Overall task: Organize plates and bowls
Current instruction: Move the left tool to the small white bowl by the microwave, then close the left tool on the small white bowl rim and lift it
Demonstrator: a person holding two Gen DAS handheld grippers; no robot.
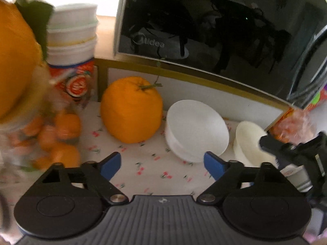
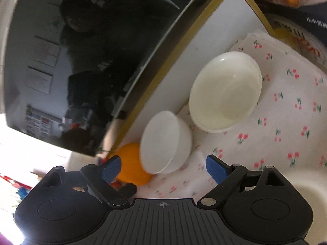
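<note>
left gripper (image 1: 161,166) wide apart, empty | right gripper (image 2: 163,167) same | tip: straddle white bowl (image 2: 166,143) rim squarely, avoid orange (image 2: 130,165)

Your left wrist view looks down along its fingers (image 1: 114,164), close to the surface (image 1: 143,175). Your right wrist view is rolled, closer. Both share the white bowl (image 1: 196,130), cream bowl (image 2: 224,94) and orange (image 1: 130,110).
</note>
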